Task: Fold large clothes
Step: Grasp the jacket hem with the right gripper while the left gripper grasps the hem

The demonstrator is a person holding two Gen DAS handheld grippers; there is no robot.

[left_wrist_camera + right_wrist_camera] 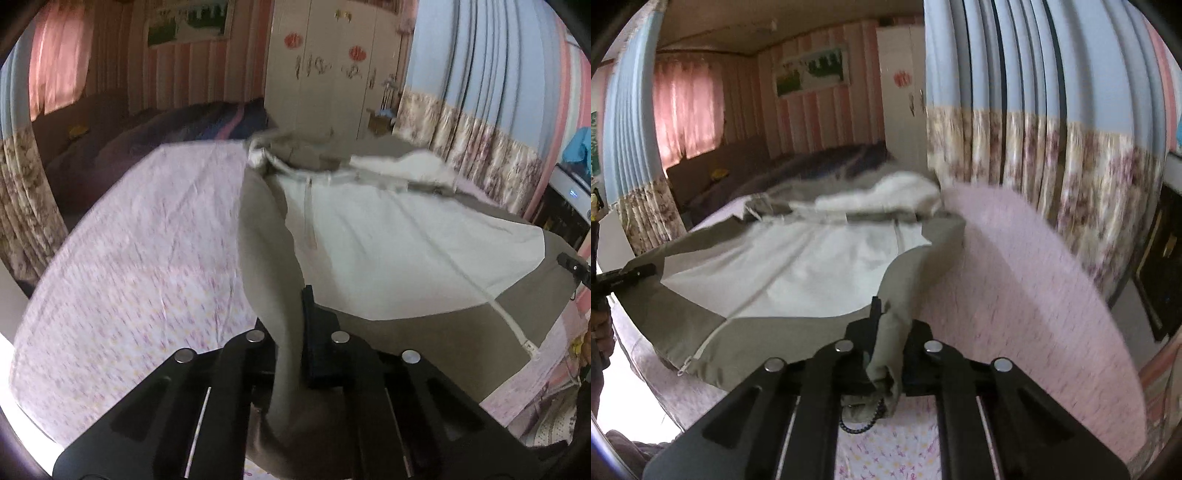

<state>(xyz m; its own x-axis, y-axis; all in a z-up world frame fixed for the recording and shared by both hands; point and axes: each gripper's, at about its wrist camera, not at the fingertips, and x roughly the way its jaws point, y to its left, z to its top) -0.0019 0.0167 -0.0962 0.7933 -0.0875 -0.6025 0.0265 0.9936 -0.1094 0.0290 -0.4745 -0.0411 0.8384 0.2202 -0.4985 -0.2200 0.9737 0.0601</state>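
A large olive and cream zip jacket (373, 236) lies spread on a bed with a pink patterned sheet (140, 251). My left gripper (291, 332) is shut on an olive fold of the jacket's left side, lifted off the sheet. In the right wrist view the same jacket (798, 269) lies ahead. My right gripper (890, 332) is shut on the jacket's olive hem corner with a black drawcord hanging below. Each gripper's tip shows at the edge of the other view, the right one (570, 264) and the left one (631, 275).
A dark quilt (177, 129) lies at the head of the bed. A cream wardrobe (332, 66) stands behind it. Blue and floral curtains (1052, 129) hang along the bed's right side. A dark cabinet (1160, 258) stands at far right.
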